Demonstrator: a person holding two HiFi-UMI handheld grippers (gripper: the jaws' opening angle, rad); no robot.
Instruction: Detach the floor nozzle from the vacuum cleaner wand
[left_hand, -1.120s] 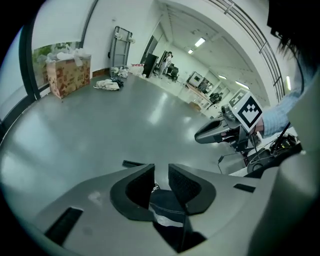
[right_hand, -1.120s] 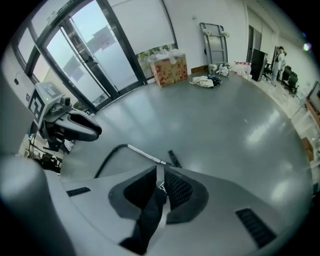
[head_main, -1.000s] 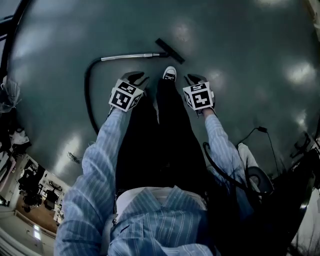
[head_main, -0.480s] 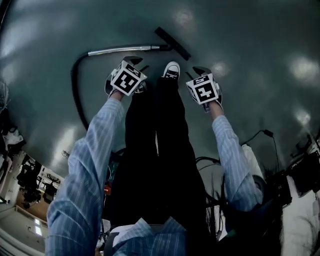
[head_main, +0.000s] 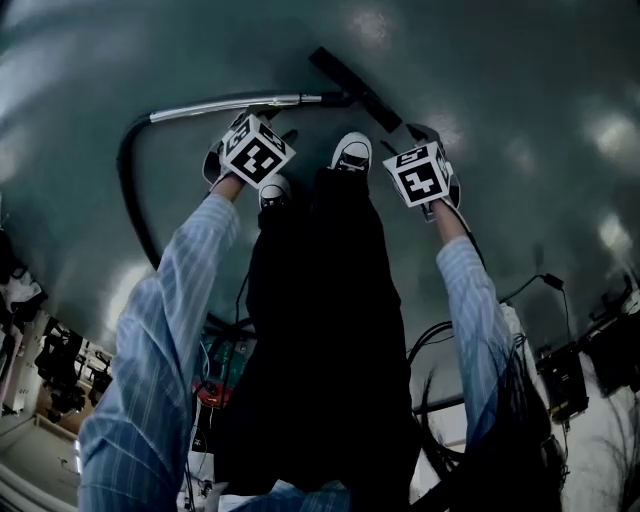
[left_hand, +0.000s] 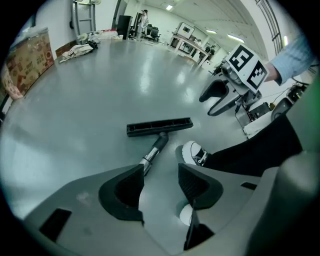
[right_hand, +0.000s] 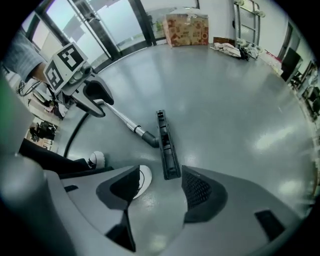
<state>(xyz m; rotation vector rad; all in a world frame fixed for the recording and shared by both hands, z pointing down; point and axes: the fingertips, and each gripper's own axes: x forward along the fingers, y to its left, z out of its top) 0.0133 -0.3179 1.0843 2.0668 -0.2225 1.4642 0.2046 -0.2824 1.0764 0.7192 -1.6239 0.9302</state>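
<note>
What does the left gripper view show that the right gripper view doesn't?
Only the left gripper view: ceiling lights. Only the right gripper view: the black hose and tall windows. Both: the floor nozzle joined to the wand on the grey floor, and a white-toed shoe.

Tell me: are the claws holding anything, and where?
Nothing is held. The left claw and right claw are opening, empty; wand and floor nozzle lie untouched.
</note>
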